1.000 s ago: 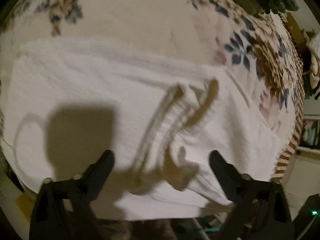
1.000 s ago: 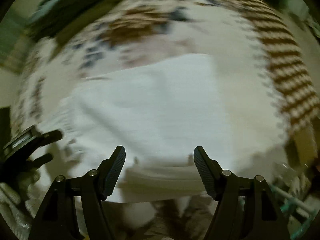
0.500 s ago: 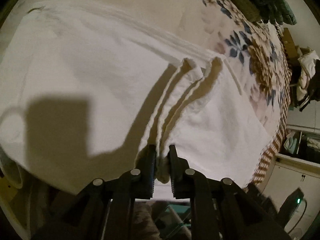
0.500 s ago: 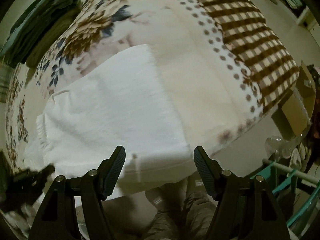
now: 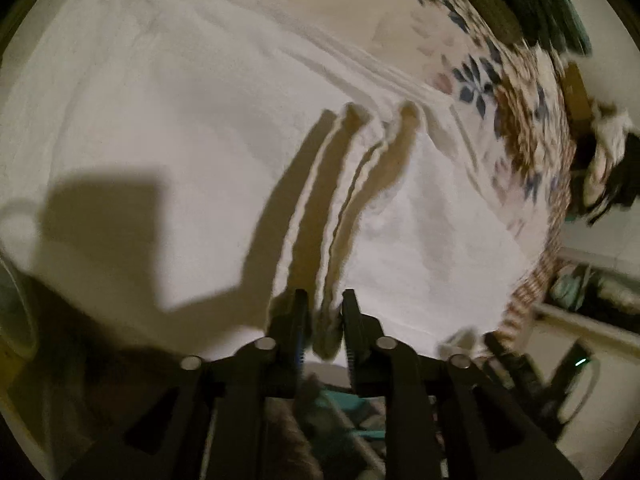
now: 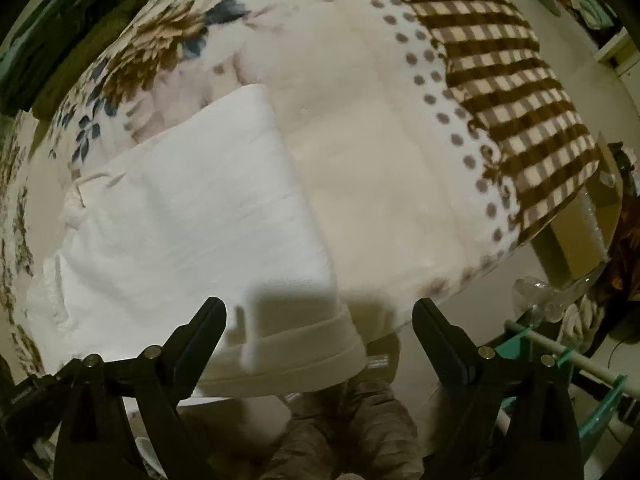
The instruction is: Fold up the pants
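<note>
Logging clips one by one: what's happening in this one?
A person is folding white pants spread on a patterned blanket using two handheld claws. The left claw is shut on a bunched ridge of the pants' near edge. The right claw is open and hovers over the banded end of the pants at the blanket's edge, gripping nothing. The fold itself isn't made yet.

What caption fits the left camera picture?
Left gripper pinching a bunched fold of white pants on a flowered blanket.
</note>
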{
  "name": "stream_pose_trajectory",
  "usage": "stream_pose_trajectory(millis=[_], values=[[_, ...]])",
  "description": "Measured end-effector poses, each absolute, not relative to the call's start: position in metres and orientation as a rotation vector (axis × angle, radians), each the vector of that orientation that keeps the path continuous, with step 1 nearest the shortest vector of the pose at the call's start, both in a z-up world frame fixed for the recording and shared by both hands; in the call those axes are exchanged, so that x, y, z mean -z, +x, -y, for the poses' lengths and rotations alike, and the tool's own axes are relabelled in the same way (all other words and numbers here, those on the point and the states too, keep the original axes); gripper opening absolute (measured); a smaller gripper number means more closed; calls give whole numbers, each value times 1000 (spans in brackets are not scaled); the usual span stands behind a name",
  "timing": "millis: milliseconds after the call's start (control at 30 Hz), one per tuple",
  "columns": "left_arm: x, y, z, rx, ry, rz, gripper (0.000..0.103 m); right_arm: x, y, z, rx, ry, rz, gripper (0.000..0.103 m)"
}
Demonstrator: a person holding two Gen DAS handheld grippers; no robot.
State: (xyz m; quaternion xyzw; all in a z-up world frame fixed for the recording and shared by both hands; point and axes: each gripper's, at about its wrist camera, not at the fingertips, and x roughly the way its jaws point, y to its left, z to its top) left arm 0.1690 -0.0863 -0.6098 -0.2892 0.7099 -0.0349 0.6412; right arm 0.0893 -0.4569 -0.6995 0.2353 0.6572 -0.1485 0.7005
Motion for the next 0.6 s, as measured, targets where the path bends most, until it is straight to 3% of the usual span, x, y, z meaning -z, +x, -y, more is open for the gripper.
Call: stream_pose_trajectory(millis=[67, 200, 267, 333, 600], values=[[613, 170, 86, 66, -718, -1620, 27, 700, 88, 457, 328, 542, -1469, 96], [632, 177, 92, 8, -723, -1659, 27, 707, 83, 454, 313, 601, -1489, 96], [639, 175, 93, -5, -725, -1674, 25, 713, 78, 452, 312, 643, -1507, 96], [640, 172, 94, -32, -674, -1665, 10, 717, 74, 451, 310, 668, -1514, 96], [622, 154, 82, 10, -666, -1623, 9, 713, 61, 449, 266, 778, -1513, 96]])
